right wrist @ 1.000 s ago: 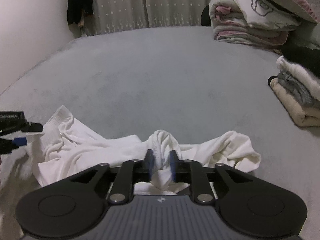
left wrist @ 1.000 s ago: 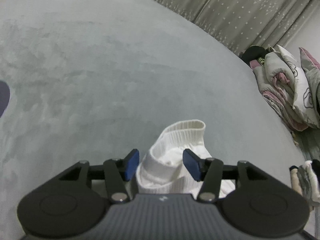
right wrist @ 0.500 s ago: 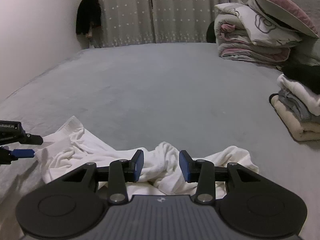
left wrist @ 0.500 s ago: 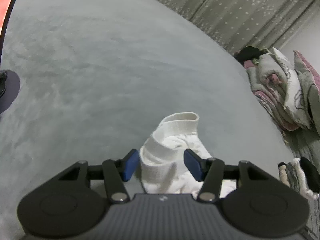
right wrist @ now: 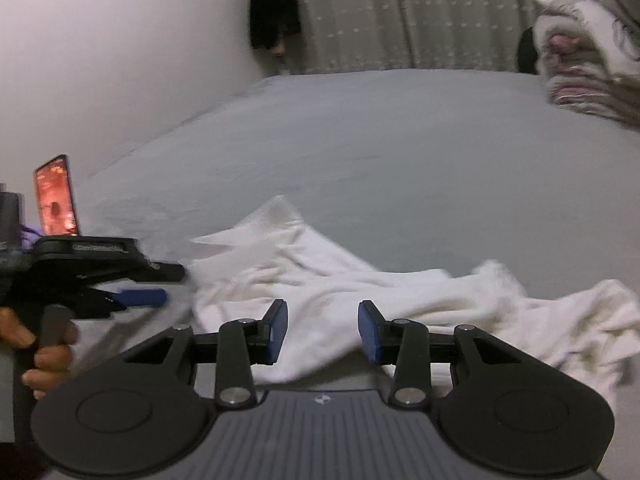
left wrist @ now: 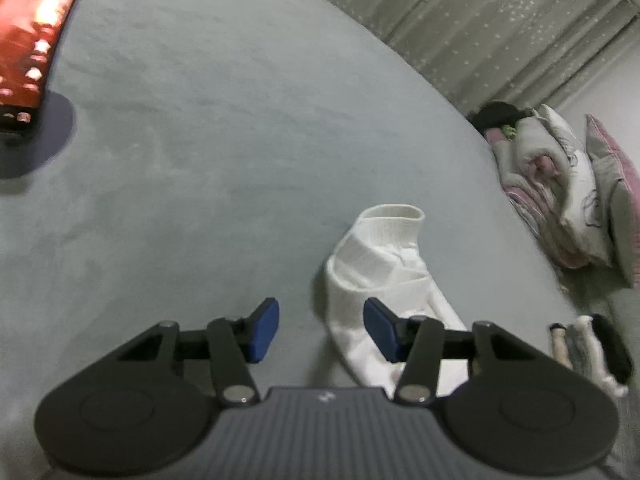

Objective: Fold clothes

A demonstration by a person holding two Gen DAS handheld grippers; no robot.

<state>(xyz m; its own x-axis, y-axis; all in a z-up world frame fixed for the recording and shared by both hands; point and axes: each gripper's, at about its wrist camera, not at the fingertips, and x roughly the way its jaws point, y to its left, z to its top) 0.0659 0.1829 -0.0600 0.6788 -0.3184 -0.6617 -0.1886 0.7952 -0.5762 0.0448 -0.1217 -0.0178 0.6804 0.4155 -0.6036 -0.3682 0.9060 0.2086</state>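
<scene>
Both apart and gripping nothing: left claw [left wrist: 320, 330] having just narrowed beside the white garment's [right wrist: 320, 280] cuff, right claw [right wrist: 322, 330] having just widened over its crumpled middle on the bed [right wrist: 400, 152].

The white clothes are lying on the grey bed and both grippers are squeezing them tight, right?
Not quite. The white clothes do lie on the grey bed, but neither gripper squeezes them. The right wrist view shows the right gripper open, and the left wrist view shows the left gripper open; their pads don't press the cloth.
</scene>
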